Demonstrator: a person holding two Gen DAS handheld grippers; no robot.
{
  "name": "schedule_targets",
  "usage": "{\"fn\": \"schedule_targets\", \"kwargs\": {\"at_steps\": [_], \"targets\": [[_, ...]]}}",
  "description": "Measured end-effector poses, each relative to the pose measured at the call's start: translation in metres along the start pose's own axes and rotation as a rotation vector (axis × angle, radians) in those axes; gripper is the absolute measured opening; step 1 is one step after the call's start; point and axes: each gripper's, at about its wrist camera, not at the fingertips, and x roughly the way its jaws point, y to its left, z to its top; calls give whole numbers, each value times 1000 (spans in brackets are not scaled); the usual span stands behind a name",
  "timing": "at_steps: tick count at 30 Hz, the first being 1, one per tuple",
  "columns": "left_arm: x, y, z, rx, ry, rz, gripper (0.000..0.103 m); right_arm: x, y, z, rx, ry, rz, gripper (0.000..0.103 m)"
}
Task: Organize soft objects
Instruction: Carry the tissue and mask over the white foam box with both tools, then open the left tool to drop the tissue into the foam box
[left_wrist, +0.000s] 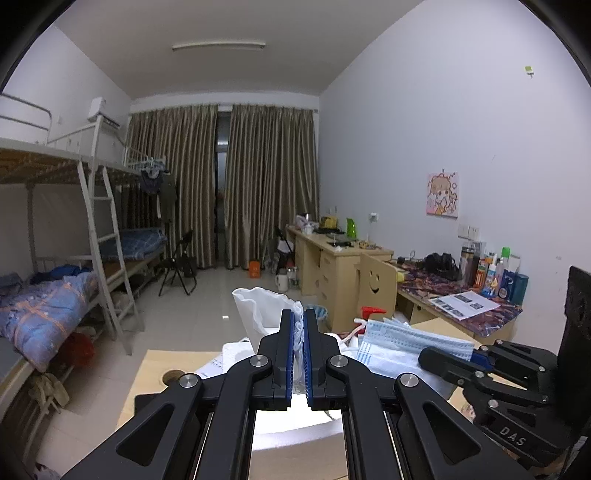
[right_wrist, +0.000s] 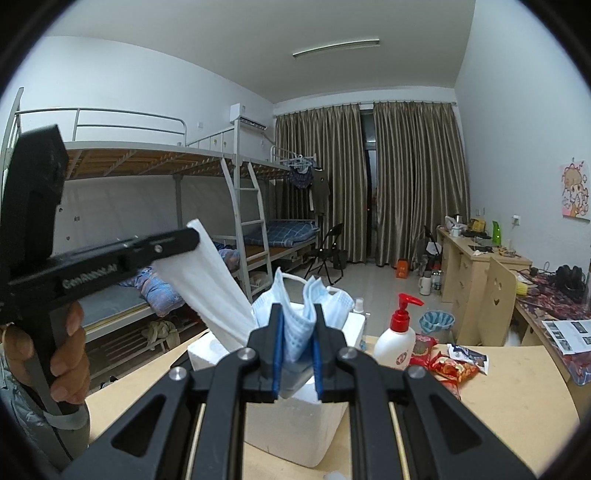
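The left gripper (left_wrist: 299, 325) is clamped on a white mask (right_wrist: 210, 280), held up left of the foam box (right_wrist: 295, 417). The right gripper (right_wrist: 297, 323) is closed on a bunch of blue masks (right_wrist: 310, 299) directly above the box. The box stands near the table's (right_wrist: 517, 398) left edge; a pump bottle (right_wrist: 397, 334) and snack packets (right_wrist: 452, 365) lie to its right. Open floor (left_wrist: 207, 295) lies beyond, between bunk beds (left_wrist: 55, 295) and desks (left_wrist: 332, 266).

The left gripper (left_wrist: 299, 325) was matt black plastic with round bright metal pins and blue ribbed pads, clamped on a thin white mask (left_wrist: 258, 306) of soft pleated cloth. The right gripper (right_wrist: 298, 319) looked the same, pinching crumpled pale blue masks (right_wrist: 306, 295) of fine woven texture. The white box (right_wrist: 295, 413) looked like rough foam. The table (right_wrist: 517, 387) was smooth pale wood. The pump bottle (right_wrist: 395, 343) was glossy plastic.
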Motion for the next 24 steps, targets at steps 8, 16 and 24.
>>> {"fn": "schedule_targets", "kwargs": {"at_steps": [8,16,24], "targets": [[49,6,-11,-14,97,-32,5,14,-9,-1,12,20,7,17],[85,10,-25,-24,181,-51,5,20,-18,-1,25,31,19,17],[93,13,-31,-20,210,-26,26,24,-19,1,26,36,19,17]]}}
